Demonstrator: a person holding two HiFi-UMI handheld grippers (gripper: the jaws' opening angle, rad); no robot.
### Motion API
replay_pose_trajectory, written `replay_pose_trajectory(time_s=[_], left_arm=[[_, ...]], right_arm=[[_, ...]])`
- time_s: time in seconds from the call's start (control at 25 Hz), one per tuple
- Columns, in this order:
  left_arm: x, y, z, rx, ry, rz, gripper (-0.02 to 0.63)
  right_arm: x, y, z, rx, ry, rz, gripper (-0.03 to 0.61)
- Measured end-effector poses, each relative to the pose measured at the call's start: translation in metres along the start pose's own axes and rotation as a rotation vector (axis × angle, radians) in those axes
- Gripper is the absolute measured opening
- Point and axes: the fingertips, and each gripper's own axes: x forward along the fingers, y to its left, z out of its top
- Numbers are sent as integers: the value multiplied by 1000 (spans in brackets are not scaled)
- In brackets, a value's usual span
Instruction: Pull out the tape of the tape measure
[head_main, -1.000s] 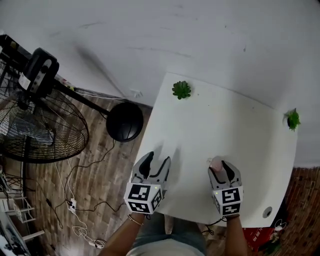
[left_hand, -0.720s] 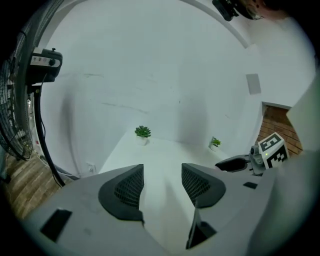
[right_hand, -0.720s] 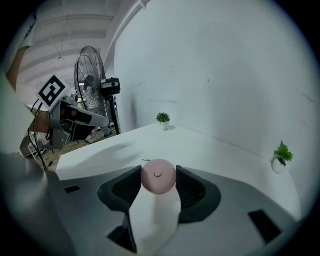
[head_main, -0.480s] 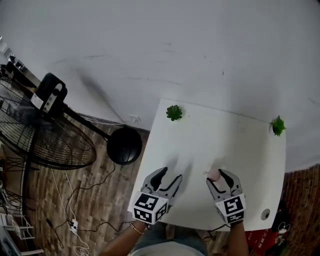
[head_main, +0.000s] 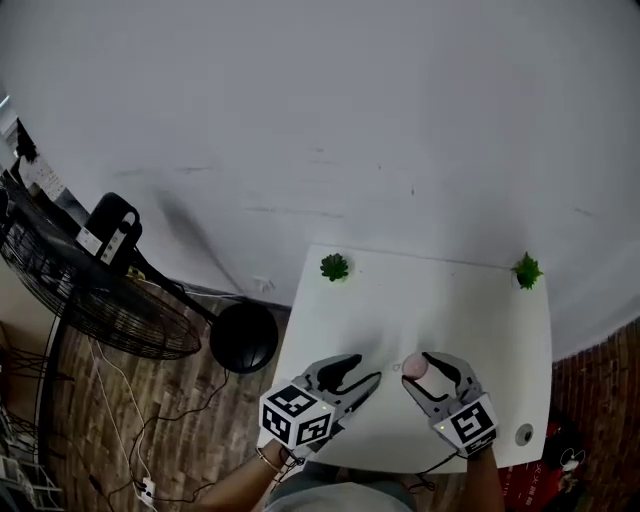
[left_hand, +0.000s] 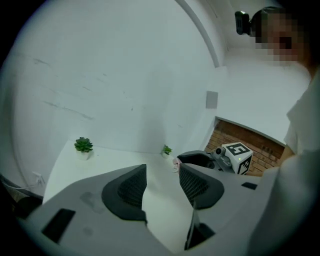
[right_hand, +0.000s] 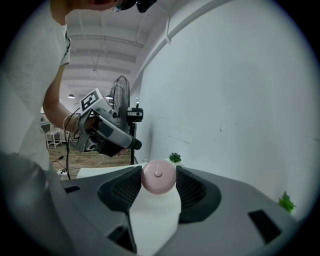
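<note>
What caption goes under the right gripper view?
Right gripper holds a pink tape measure; left gripper nearby.

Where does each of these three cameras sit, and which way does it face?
Head view: on the person's head, facing steeply down at the white table; both arms, left gripper and right gripper show.
Left gripper view: on the left gripper, facing along its open jaws toward the right gripper; the person's shirt shows.
Right gripper view: on the right gripper, facing past the clamped tape measure toward the left gripper, arm and fan.
Shared: all three show the left plant and right plant.
</note>
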Motion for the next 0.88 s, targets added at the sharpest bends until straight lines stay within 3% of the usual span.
replay_pose_trajectory(time_s=[0.28,0.64,0.88], left_arm=[[11,-33,9,45,53,-191,187],[13,-56,19,11,54,-343,127],[13,-65,15,7,80,-396,114]], right_arm=[[-14,4,25,-59,-58,15,216],[-28,15,38,-93,-75,41,216],[-32,23,43,-121,-87,58,216]])
